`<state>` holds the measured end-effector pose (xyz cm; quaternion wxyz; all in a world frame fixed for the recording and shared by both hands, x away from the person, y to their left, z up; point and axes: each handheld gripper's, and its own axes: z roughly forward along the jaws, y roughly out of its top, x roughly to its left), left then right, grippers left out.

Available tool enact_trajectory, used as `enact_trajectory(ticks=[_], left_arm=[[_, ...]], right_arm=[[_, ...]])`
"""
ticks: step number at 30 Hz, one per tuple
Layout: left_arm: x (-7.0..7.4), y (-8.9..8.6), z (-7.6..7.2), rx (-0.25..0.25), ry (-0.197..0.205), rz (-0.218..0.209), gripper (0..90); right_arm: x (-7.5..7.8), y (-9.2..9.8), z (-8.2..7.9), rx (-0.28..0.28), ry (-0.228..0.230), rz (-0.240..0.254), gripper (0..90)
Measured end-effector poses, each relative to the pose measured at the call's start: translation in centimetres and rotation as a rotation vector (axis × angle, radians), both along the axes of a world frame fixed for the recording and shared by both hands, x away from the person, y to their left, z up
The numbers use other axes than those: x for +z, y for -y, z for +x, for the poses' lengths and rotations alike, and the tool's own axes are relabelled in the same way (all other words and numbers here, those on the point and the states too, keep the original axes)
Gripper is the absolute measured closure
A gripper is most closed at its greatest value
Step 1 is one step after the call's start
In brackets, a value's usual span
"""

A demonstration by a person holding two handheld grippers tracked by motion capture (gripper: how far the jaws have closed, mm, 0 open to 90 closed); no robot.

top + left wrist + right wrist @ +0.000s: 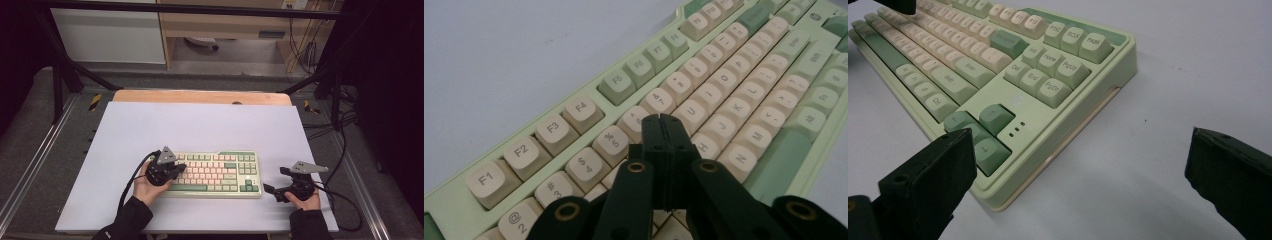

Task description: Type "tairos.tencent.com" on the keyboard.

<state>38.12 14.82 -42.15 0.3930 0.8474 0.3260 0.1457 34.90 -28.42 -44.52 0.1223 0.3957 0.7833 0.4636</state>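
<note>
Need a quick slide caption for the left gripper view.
Left gripper, fingers shut and empty, poised over the keyboard near its G and H keys.

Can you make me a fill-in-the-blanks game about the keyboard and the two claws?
1. The left claw has its jaws ____ over the keyboard's letter keys.
2. The right claw has its jaws ____, with nothing between them.
3. The keyboard lies on a ____ board.
4. The arrow keys are coloured ____.

Missing words: shut; open; white; green
</note>
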Motion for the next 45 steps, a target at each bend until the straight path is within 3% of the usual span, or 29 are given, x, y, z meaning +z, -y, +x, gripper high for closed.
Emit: enact_trajectory(ticks=[16, 34, 45], left_arm=[[-0.8, 0.2, 0.2, -0.004, -0.001, 0.009, 90.0], [1.3, -1.0, -0.9, -0.024, 0.022, -0.041, 90.0], [2.2, -3.5, -1.8, -0.005, 0.040, -0.046, 90.0]], right_arm=[[0.0, 0.0, 0.0, 0.000, 0.001, 0.001, 0.7], [0.0, 0.0, 0.0, 0.001, 0.002, 0.001, 0.8], [0.0, -0.1, 0.0, 0.002, -0.003, -0.002, 0.7]])
